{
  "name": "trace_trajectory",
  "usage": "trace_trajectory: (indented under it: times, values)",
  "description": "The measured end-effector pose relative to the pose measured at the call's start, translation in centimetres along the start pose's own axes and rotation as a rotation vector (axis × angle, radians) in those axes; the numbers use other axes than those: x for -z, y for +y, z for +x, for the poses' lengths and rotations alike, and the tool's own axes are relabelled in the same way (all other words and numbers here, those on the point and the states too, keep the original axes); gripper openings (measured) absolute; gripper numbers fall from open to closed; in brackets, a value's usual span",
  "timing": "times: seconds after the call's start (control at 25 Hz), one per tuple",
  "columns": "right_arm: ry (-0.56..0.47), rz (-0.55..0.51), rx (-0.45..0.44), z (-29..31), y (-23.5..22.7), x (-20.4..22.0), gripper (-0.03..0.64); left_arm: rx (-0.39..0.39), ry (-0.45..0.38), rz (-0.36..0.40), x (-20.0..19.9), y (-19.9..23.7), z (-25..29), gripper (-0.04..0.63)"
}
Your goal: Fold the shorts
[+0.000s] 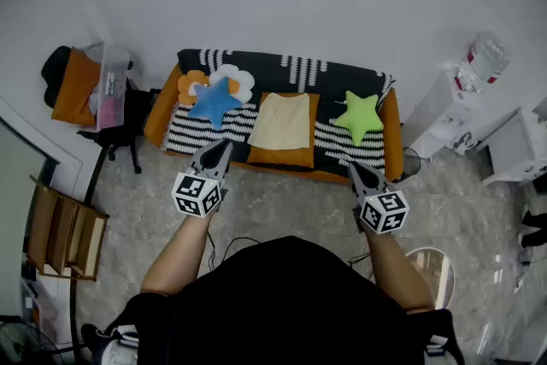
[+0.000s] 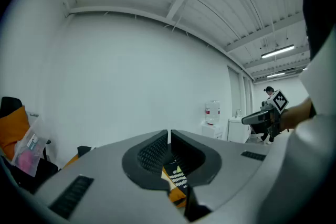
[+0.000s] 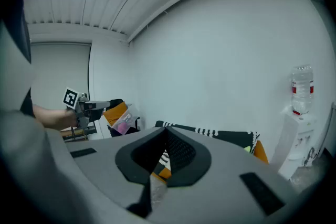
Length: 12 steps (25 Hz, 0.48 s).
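The pale yellow shorts (image 1: 283, 120) lie flat on an orange cushion (image 1: 282, 155) in the middle of the sofa (image 1: 391, 132). My left gripper (image 1: 226, 143) hangs in the air just in front of the sofa's left half, its jaws shut on nothing. My right gripper (image 1: 350, 165) hovers before the sofa's right half, also shut and empty. In the left gripper view the jaws (image 2: 169, 136) meet with only a sliver of sofa showing below. The right gripper view shows its closed jaws (image 3: 167, 131) aimed at the sofa (image 3: 220, 136).
A blue star pillow (image 1: 214, 101), a flower pillow (image 1: 235, 79) and a green star pillow (image 1: 359, 116) lie on the striped cover. A water dispenser (image 1: 483, 60) stands at the right, a chair with an orange bag (image 1: 77, 85) and a wooden rack (image 1: 64, 231) at the left.
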State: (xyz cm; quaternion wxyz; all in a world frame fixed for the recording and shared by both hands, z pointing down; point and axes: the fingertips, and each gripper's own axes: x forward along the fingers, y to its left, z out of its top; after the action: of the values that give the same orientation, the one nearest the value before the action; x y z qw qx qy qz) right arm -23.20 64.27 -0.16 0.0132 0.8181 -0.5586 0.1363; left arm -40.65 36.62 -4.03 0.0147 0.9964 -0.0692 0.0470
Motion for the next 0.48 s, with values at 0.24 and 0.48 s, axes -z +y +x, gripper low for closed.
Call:
trace_trajectory:
  times: [0.24,0.48]
  values:
    - [0.033,-0.014,-0.047,-0.7,-1.8,0.8,0.003,-0.002,0.012,0.012,-0.2,-2.5,0.9,0.037]
    - [0.028,-0.055,-0.107,-1.2,-3.2,0.7,0.005,-0.034,0.023,-0.004,0.1,-4.5,1.4,0.037]
